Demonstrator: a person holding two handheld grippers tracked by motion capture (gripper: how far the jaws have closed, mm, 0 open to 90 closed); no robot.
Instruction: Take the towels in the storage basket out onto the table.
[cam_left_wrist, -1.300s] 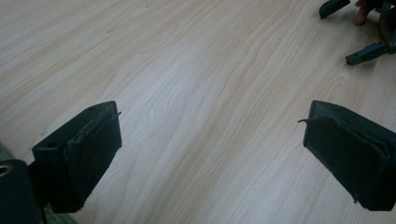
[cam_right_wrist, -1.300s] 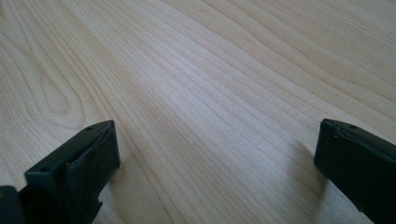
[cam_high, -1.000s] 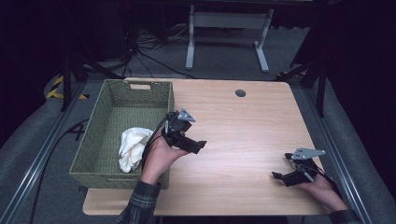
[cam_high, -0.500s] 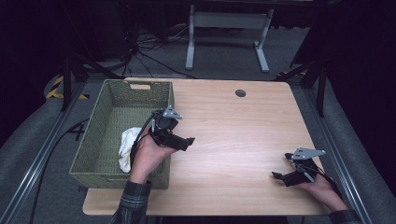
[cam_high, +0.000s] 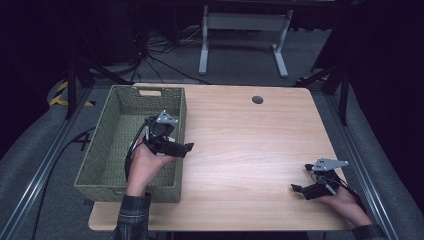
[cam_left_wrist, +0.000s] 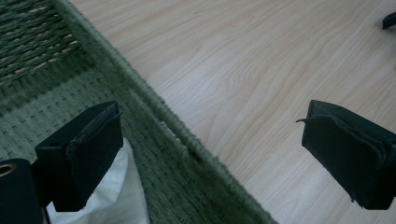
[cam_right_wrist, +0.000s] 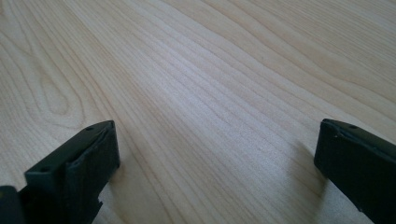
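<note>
Left claw (cam_high: 186, 147): wide open, holds nothing, sits over the right wall of the basket (cam_high: 125, 112), points toward the bare table (cam_high: 250, 145).
Left claw close up (cam_left_wrist: 210, 154): one jaw over the basket, the other over the wood, the green woven wall runs between them.
Right claw (cam_high: 295, 189): wide open too, holds nothing, low over the wood near the front right corner.
Right claw close up (cam_right_wrist: 215, 168): only light wood grain between the two jaws.
White cloth (cam_left_wrist: 119, 196): soft and crumpled, lies inside the basket, just beside the left jaw, under the left hand (cam_high: 145, 162).
Basket: green, woven, stands on the left part of the table, well apart from the right claw.
Step in hand: looks like a reach for the white cloth with the left claw.
Good way: turn the left claw down and back into the basket, both jaws around a thick fold, then squeeze.
Care: keep the jaws off the woven wall, or the basket may tip or slide.
Lift: straight up, slow, till the cloth clears the rim.
</note>
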